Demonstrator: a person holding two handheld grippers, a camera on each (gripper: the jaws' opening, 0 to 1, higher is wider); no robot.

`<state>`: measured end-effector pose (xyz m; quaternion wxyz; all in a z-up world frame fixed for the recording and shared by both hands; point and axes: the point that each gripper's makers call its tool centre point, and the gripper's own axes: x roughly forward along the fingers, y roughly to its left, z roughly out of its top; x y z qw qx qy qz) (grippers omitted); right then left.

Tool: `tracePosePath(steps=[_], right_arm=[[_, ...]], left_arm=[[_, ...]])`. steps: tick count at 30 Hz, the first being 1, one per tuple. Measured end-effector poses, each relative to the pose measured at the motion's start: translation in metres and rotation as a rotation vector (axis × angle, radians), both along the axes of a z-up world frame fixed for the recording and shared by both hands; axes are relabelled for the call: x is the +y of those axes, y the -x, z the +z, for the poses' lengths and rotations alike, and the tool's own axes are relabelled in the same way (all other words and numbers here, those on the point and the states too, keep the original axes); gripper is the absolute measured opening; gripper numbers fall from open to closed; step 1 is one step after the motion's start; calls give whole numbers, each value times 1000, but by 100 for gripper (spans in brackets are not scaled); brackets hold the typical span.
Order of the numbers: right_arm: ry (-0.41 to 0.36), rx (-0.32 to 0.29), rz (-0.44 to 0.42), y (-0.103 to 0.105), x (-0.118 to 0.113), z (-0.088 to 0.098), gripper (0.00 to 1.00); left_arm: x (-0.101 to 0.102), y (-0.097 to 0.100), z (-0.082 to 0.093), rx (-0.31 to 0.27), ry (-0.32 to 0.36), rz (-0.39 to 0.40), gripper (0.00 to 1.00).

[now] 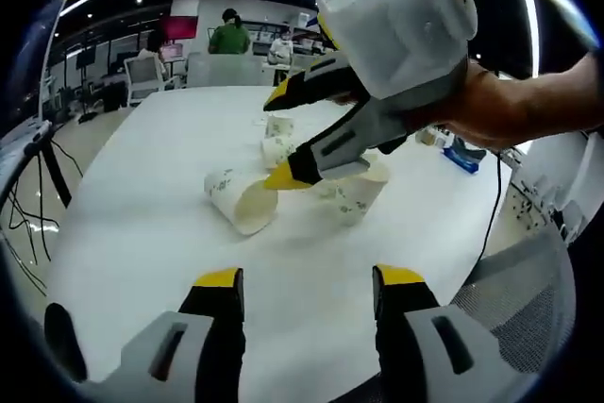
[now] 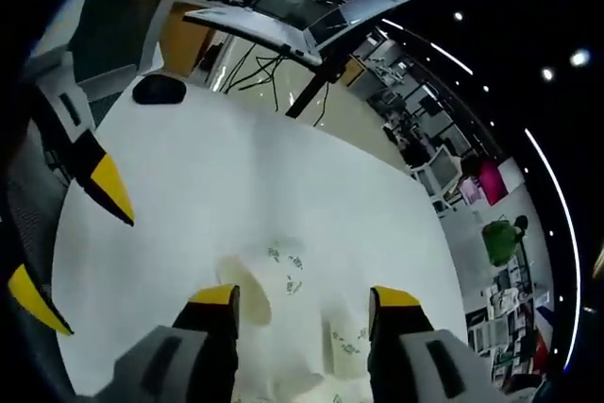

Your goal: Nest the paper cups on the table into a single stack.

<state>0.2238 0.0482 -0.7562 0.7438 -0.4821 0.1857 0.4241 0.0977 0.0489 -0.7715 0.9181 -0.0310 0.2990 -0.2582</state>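
Note:
On the white table [image 1: 142, 186] a paper cup with a green print [image 1: 241, 200] lies on its side, mouth toward me. A second cup [image 1: 357, 193] lies to its right, partly under the right gripper [image 1: 281, 137], which hangs open over the cups, held by a hand. Two smaller-looking cups [image 1: 276, 139] sit farther back. My left gripper [image 1: 308, 277] is open and empty, short of the cups. In the right gripper view the right gripper [image 2: 305, 296] is open over a lying cup [image 2: 274, 276], with another cup [image 2: 344, 342] beside it. The left gripper [image 2: 73, 242] stands open at the left.
A grey mesh chair [image 1: 528, 299] stands at the table's near right edge. A blue item [image 1: 462, 156] lies at the table's right side. A dark oval object [image 2: 159, 90] rests near the far edge. A person in green [image 1: 229, 35] stands among desks beyond.

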Motion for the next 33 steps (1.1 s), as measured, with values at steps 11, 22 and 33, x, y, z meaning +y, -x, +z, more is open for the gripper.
tracePosePath(steps=[11, 22, 33], right_arm=[[30, -8, -10, -12, 8, -26, 54], [-3, -22, -51, -19, 15, -48, 52], [-8, -73, -4, -30, 22, -49, 44]], left_arm=[[1, -1, 0, 0, 9, 7, 53], [-2, 4, 3, 15, 6, 0, 52], [0, 5, 3, 33, 7, 14, 52]])
